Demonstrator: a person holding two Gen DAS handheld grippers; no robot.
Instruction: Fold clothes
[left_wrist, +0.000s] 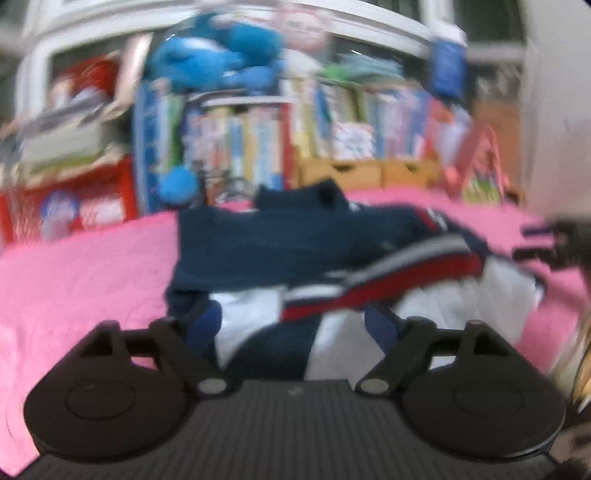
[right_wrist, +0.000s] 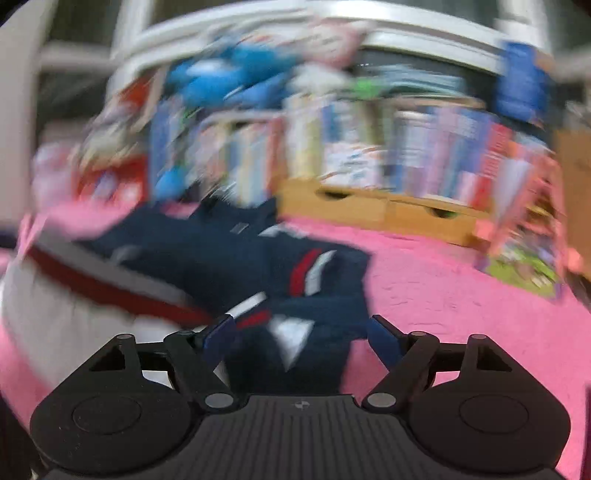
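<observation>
A navy garment (left_wrist: 266, 243) with red, white and grey stripes lies crumpled on a pink bedspread (left_wrist: 85, 266), directly ahead of both cameras. Both views are blurred.

In the left wrist view, the left hand-held gripper (left_wrist: 297, 325) has its two blue-tipped fingers spread wide, with the near edge of the garment lying between and just under them. Whether the fingers touch the cloth cannot be told. A white part of the garment spreads to the right. At the far right edge, a dark shape that may be the other hand-held gripper sits beside the cloth.

In the right wrist view, the right hand-held gripper (right_wrist: 301, 332) is also spread wide, with navy cloth (right_wrist: 221, 258) between its fingers; contact is unclear. Here the garment stretches away to the left, and bare pink bedspread (right_wrist: 461, 295) lies to the right.

Behind the bed, both views show a shelf of books (left_wrist: 251, 144), a blue plush toy (left_wrist: 218, 55) and wooden drawers (right_wrist: 388, 212).
</observation>
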